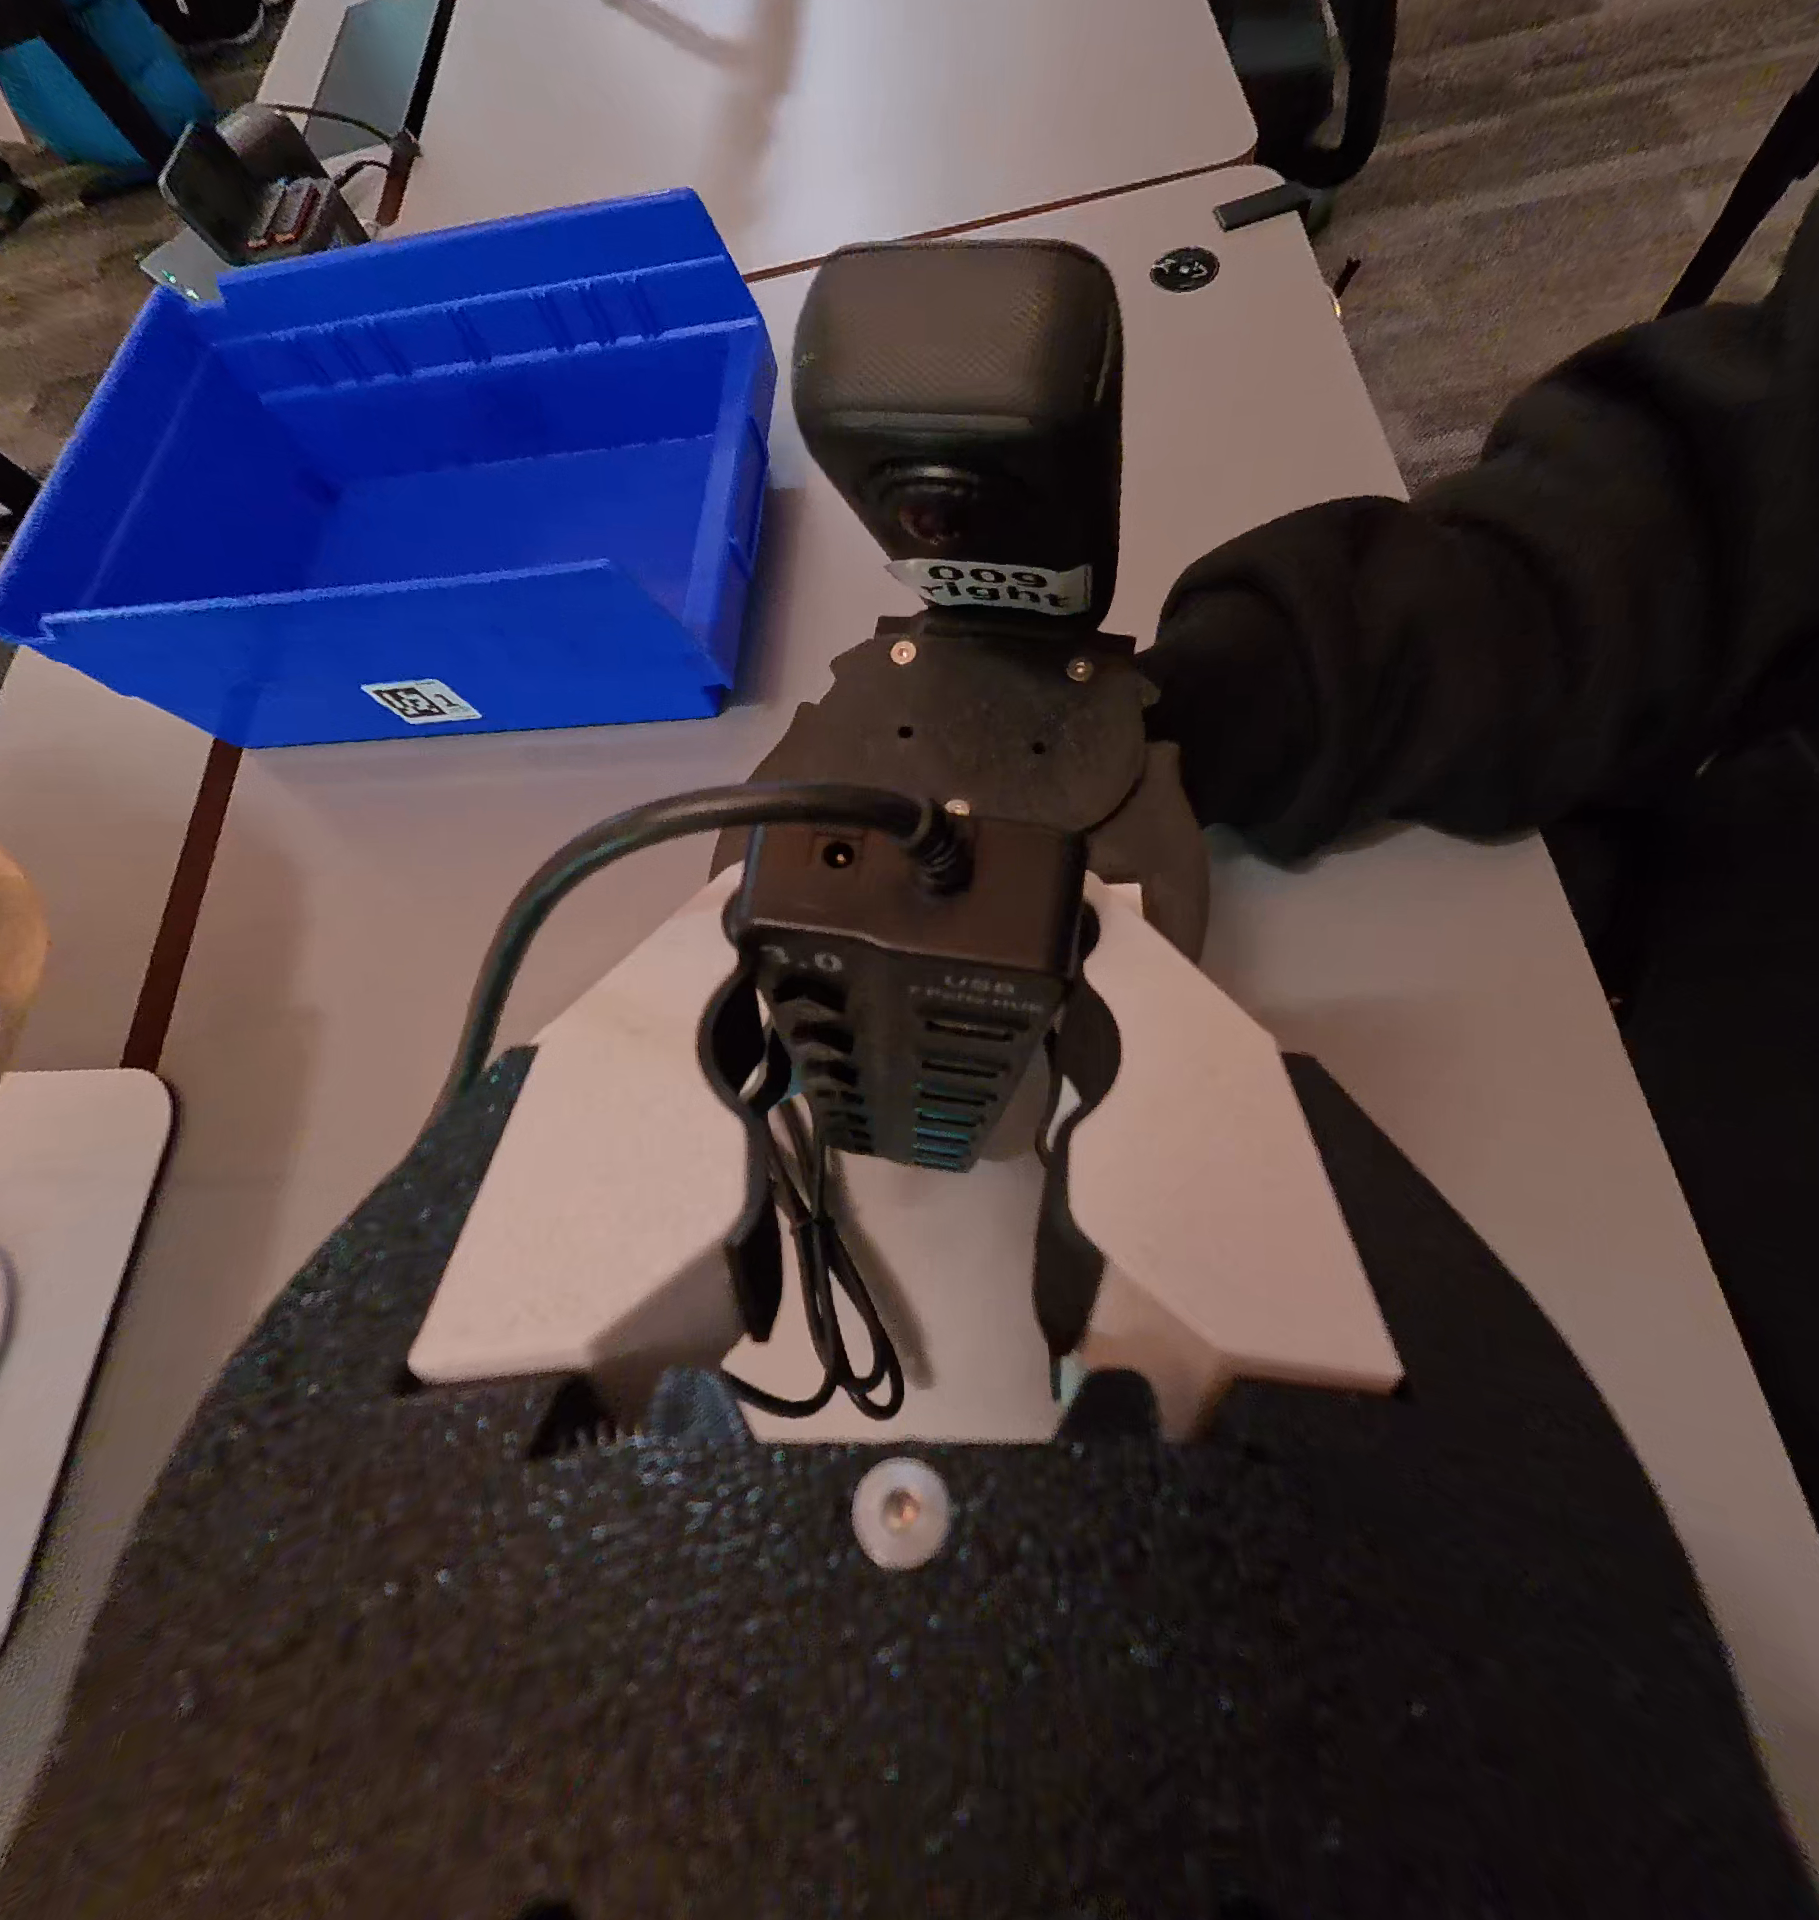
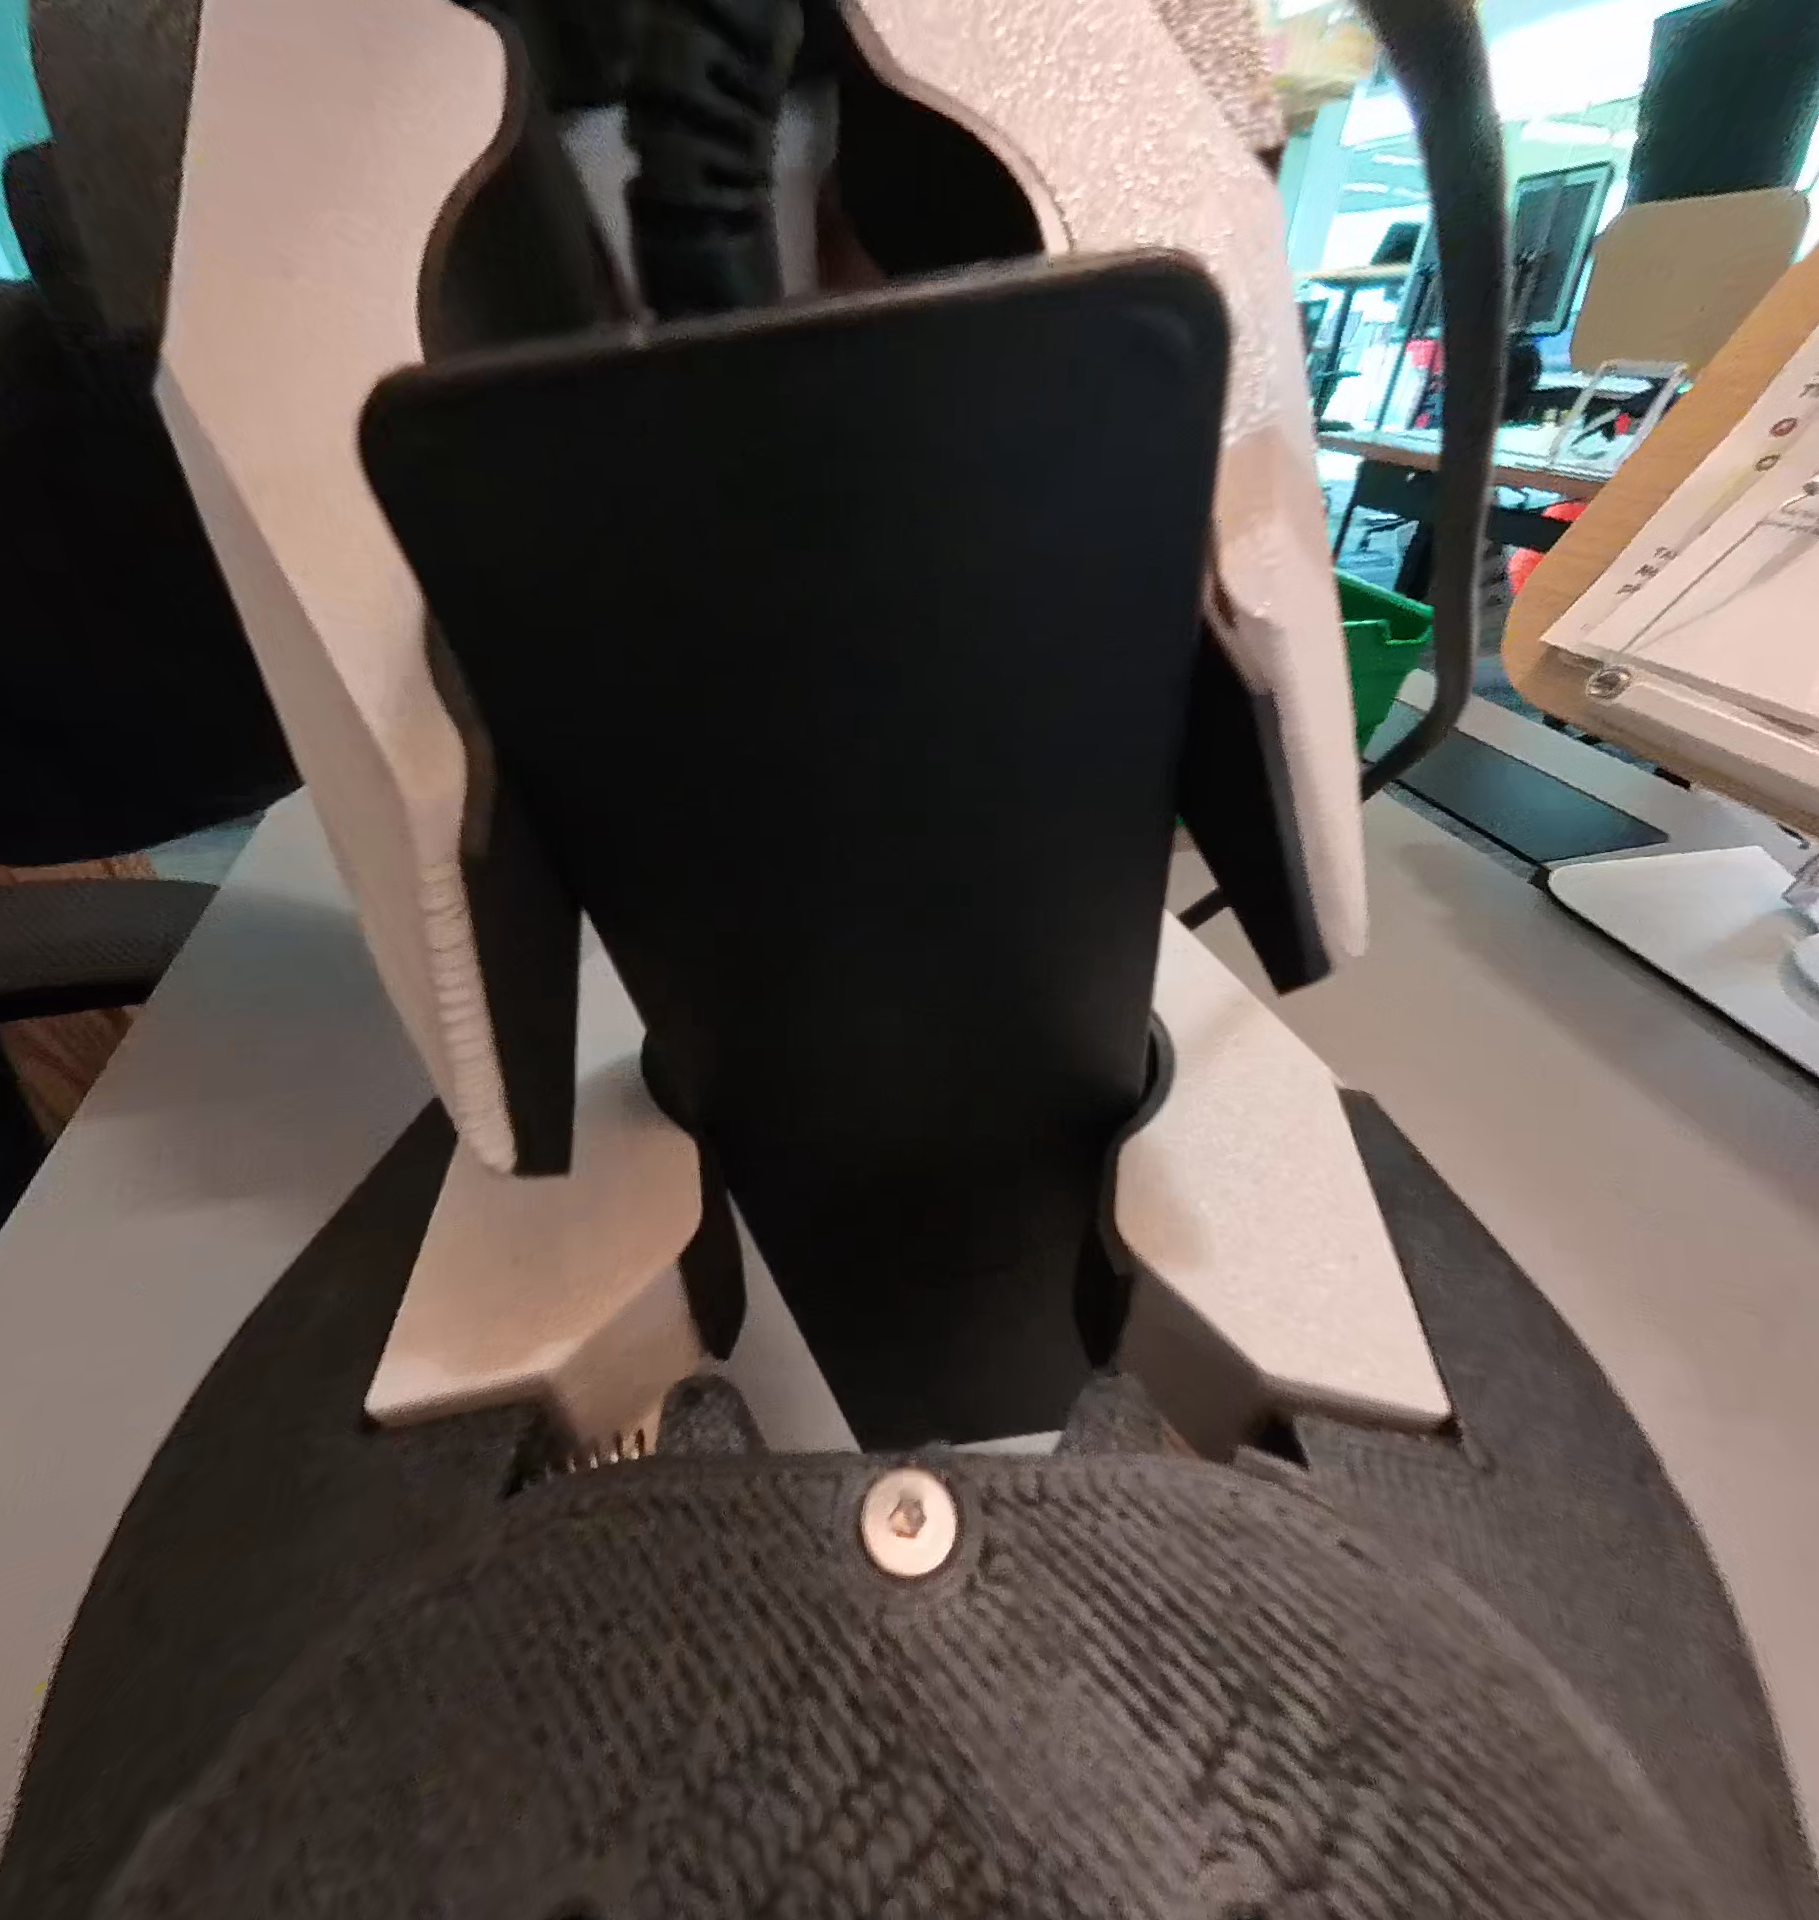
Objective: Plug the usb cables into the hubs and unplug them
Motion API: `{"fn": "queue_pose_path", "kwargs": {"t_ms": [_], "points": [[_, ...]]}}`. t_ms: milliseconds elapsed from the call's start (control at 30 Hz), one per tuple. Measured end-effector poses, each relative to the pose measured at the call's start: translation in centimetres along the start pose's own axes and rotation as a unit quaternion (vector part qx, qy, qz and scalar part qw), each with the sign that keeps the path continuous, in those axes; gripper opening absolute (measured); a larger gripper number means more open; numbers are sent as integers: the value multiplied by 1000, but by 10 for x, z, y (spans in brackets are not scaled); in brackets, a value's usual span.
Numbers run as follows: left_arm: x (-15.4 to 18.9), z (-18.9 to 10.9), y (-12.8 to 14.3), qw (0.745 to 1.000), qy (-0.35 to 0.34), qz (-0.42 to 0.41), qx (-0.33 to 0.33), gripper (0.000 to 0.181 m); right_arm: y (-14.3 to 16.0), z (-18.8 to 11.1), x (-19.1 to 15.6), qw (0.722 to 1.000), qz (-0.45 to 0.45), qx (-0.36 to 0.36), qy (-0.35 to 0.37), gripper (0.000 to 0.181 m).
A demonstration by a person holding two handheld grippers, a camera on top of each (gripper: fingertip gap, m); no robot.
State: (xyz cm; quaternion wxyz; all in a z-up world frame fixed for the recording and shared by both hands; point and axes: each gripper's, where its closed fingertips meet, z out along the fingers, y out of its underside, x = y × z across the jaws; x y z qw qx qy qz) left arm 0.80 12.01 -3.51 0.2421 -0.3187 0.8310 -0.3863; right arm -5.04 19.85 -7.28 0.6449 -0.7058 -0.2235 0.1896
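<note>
**A:** Left wrist view first: the black USB hub (image 1: pixel 910 997) is a chunky matte plastic block with a column of blue-lit ports down one face, and it's sitting between the left tongs (image 1: pixel 900 1101). Their white faceted fingers (image 1: pixel 614 1174) with wavy black pads press on both its sides, so they're narrowed down and holding it. A thick black cable (image 1: pixel 614 862) loops out of the hub's far end and off to the left, and a thin black cable (image 1: pixel 832 1299) dangles from the ports and coils on the pale grey table (image 1: pixel 1352 1039).

**B:** And the other tool facing it?

**A:** That's the right gripper body (image 1: pixel 972 727), a rounded black plate with a black camera (image 1: pixel 957 395) on top, right at the hub's far end. A black sleeve (image 1: pixel 1507 623) reaches in from the right to hold it. On the far left of the table is a glossy blue plastic bin (image 1: pixel 396 499) with ribbed dividers.

**B:** What does the right wrist view show?

**A:** Mostly the hub's flat, smooth back (image 2: pixel 801 727), filling the middle. The right tongs (image 2: pixel 905 1236) hug its near end, with both white fingers (image 2: pixel 1258 1226) tight against it, so they're gripping the hub too. The left gripper's white fingers (image 2: pixel 292 520) come in from the far side and clamp its upper part. A tilted wooden board holding a sheet (image 2: pixel 1715 582) is at the far right.
</note>
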Motion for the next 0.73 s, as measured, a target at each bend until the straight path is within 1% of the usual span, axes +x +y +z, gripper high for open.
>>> {"fn": "queue_pose_path", "kwargs": {"t_ms": [100, 200, 233, 333, 400, 467, 567, 633, 667, 733], "points": [[0, -2, 2, 1000, 2, -24, 0, 54, -2, 1, -3, 1000, -3, 16, -5, 76], [0, -2, 1, 1000, -3, -26, 8, 56, -4, 2, -7, 999, -3, 27, -17, 74], [0, -3, 0, 1000, -6, -27, 13, 58, -6, 2, -8, 999, -2, 31, -19, 74], [-6, -4, 4, 998, -33, -43, 8, 75, -15, -2, -9, 998, 7, 56, -28, 73], [-8, -10, 4, 997, -45, -55, 12, 77, -18, -7, -3, 998, 12, 63, -19, 73], [-7, -21, -1, 996, -53, -66, 33, 77, -18, -12, 5, 998, 13, 67, -4, 73], [-11, -48, -4, 991, -87, -85, 59, 73, -23, -21, 17, 996, 26, 82, 19, 72], [-25, -79, 4, 983, -143, -100, 61, 67, -23, -27, 27, 995, 33, 86, 40, 72], [-37, -100, 15, 975, -184, -116, 52, 63, -24, -30, 33, 994, 35, 91, 54, 72], [-62, -147, 52, 946, -273, -177, 15, 57, -26, -36, 41, 992, 38, 100, 70, 72]]}}
